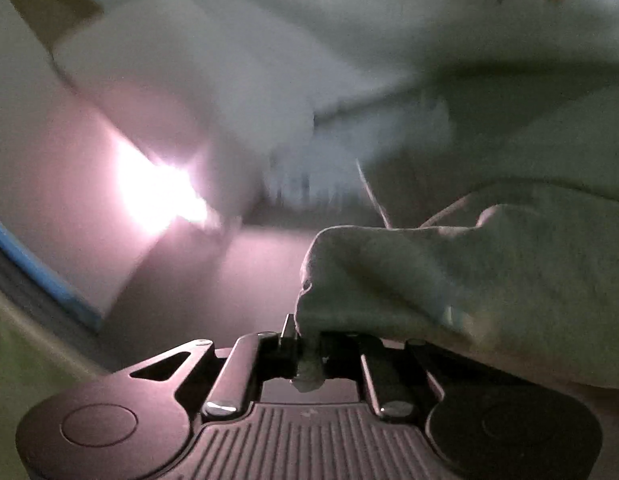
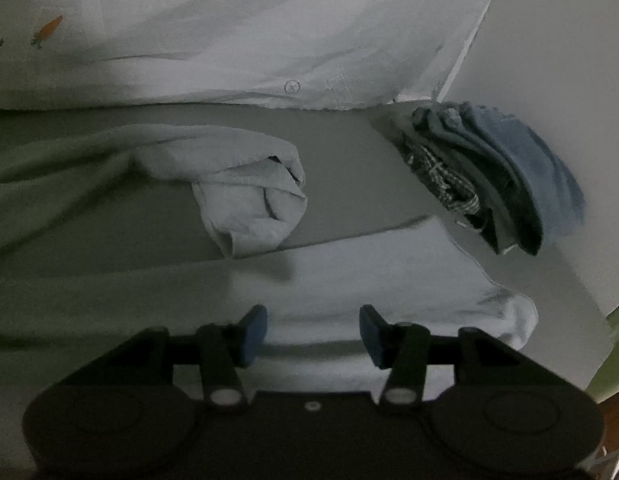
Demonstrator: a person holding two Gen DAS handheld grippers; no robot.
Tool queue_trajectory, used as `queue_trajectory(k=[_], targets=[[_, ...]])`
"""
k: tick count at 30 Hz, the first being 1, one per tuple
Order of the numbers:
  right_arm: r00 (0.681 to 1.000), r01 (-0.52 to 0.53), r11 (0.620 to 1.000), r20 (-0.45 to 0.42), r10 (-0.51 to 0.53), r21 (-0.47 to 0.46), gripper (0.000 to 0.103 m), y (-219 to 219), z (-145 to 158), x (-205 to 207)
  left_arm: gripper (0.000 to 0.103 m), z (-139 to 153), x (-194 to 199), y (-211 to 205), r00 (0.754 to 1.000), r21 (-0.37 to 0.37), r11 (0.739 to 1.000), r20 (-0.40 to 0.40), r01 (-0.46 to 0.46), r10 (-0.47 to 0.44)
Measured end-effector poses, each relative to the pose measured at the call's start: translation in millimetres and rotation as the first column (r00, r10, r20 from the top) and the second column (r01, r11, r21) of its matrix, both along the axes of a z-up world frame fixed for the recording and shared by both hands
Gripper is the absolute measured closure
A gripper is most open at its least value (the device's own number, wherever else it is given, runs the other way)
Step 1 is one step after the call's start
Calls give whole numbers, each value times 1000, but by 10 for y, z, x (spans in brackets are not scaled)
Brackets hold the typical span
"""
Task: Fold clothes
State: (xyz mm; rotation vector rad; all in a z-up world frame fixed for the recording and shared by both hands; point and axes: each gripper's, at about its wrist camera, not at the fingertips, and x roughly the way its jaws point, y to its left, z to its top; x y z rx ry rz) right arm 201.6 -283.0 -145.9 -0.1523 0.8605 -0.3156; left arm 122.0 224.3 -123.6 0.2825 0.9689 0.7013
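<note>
Fabric fills both views: one pale garment (image 2: 349, 272) lies spread over the grey table (image 2: 341, 168), a cuffed sleeve (image 2: 249, 192) of it curled near the middle. Beyond it lies one white buttoned shirt (image 2: 269, 40), and at the table's far right sits one stack of folded clothes (image 2: 497, 176), blue on top with a checked piece beneath; how many pieces it holds I cannot tell.

The left gripper (image 1: 305, 344) is clamped on a bunched edge of the pale garment, a tuft of cloth poking back between its closed jaws, and the left view is blurred. The right gripper (image 2: 313, 336) hovers over the flat cloth with its two blue pads (image 2: 253, 332) wide apart, gripping nothing.

To fold well, I judge the left should carry its edge across with even tension while the right pins or pinches the matching edge, so the crease lands straight.
</note>
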Motion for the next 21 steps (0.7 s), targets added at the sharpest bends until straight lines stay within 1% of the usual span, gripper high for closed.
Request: queue_trajectory(k=[1, 2, 3, 4, 5, 6, 7, 8, 10, 11, 14, 17, 18, 19, 21], targets=[[1000, 5, 1000, -7, -5, 10, 51, -9, -7, 3, 82, -85, -44, 43, 999, -61, 998, -38, -24, 22], [1000, 10, 1000, -14, -10, 21, 51, -19, -13, 7, 75, -150, -80, 66, 997, -134, 990, -69, -48, 39], [1000, 15, 1000, -20, -14, 28, 51, -44, -21, 19, 71, -178, -108, 66, 995, -203, 977, -83, -66, 50], [1000, 18, 999, -22, -17, 31, 50, -71, -19, 34, 62, -187, -132, 60, 995, -273, 958, -85, -81, 59], [1000, 20, 999, -24, -20, 34, 50, -98, -16, 49, 55, -149, -150, 37, 996, -338, 937, -58, -85, 69], [1000, 25, 999, -19, -24, 36, 49, -123, -2, 65, 51, -90, -160, 8, 997, -384, 920, -16, -80, 80], [999, 29, 999, -15, -29, 41, 47, -155, 11, 85, 40, -21, -151, -29, 996, -411, 909, 30, -68, 88], [999, 34, 998, -12, -33, 47, 44, -188, 24, 106, 29, 57, -123, -81, 993, -426, 903, 79, -51, 93], [999, 47, 996, -8, -46, 77, 42, -289, 46, 175, 26, 200, -37, -164, 980, -447, 894, 171, -14, 102], [999, 53, 993, -3, -53, 102, 42, -352, 52, 223, 24, 241, 72, -161, 974, -449, 894, 204, 1, 101], [997, 68, 982, 10, -71, 177, 42, -540, 67, 368, 17, 316, 463, -222, 961, -461, 884, 270, 71, 63], [997, 70, 956, 6, -75, 286, 42, -731, 12, 580, 15, 273, 920, -432, 960, -443, 882, 278, 161, -36], [997, 72, 943, 2, -77, 324, 42, -788, -22, 652, 13, 233, 1081, -531, 959, -444, 875, 274, 191, -70], [997, 74, 929, -3, -78, 362, 41, -841, -64, 724, 9, 172, 1252, -626, 958, -458, 863, 270, 212, -92], [996, 82, 895, -21, -81, 438, 40, -924, -184, 880, 8, 51, 1593, -816, 955, -485, 837, 263, 252, -135]])
